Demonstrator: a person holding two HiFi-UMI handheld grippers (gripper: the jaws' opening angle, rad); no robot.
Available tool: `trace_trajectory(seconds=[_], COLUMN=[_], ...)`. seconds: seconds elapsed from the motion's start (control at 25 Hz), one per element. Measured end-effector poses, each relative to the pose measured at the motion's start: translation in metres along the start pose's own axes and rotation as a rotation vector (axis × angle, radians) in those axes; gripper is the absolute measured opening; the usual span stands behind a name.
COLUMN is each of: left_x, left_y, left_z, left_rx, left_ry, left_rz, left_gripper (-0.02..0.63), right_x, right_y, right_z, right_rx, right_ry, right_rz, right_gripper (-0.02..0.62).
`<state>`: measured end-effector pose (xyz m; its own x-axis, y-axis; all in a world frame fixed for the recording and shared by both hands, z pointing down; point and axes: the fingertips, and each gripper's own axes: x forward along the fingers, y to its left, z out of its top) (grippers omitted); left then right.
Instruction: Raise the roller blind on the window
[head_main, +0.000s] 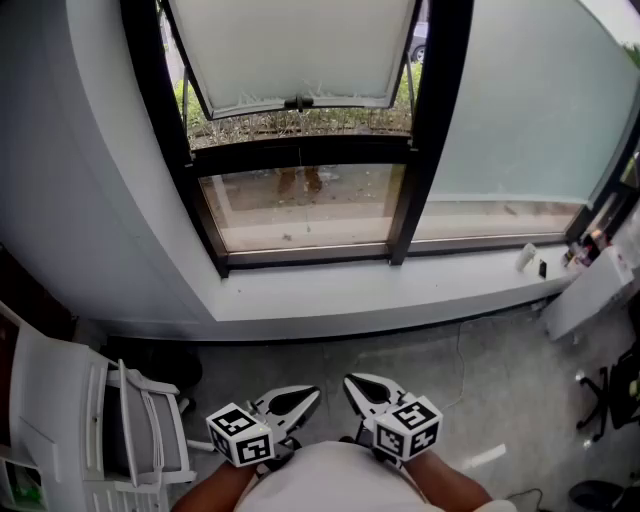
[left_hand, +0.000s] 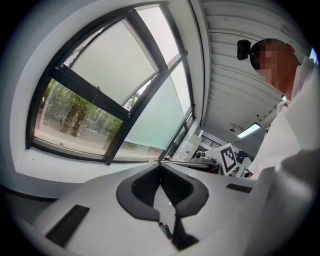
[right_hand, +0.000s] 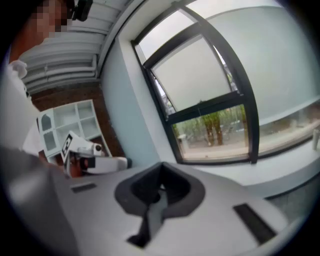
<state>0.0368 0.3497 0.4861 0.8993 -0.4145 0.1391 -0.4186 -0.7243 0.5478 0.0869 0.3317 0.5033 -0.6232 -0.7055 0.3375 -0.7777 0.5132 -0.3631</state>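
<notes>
Note the left gripper (head_main: 308, 394) and right gripper (head_main: 354, 381) parked low, just beside the torso, each with jaws pressed together on nothing. Judged a rest posture, with no reach begun.

Locate the roller blind (head_main: 520, 110) on the right-hand pane, drawn down nearly to the window sill (head_main: 400, 288) and well apart from both grippers. Search for a pull cord or chain before moving – cannot be made out in any view.

Allow for the open sash (head_main: 300, 50) tilted outward in the middle bay. Mind the white rack (head_main: 60, 400) near the left gripper, the white cabinet (head_main: 600, 290) beneath the blind's far end, and the small items (head_main: 527, 257) on the sill.
</notes>
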Motion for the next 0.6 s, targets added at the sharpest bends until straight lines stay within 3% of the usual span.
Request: trace_trajectory(seconds=[0.6], left_x=[0.005], left_y=[0.012], left_z=[0.008], left_rx=[-0.003], left_ry=[-0.059], left_rz=[0.069], left_gripper=[0.023], right_x=[-0.011], right_y=[-0.022], right_z=[-0.001], right_rx=[0.005], right_ry=[0.001], right_rz=[-0.005], right_gripper=[0.021])
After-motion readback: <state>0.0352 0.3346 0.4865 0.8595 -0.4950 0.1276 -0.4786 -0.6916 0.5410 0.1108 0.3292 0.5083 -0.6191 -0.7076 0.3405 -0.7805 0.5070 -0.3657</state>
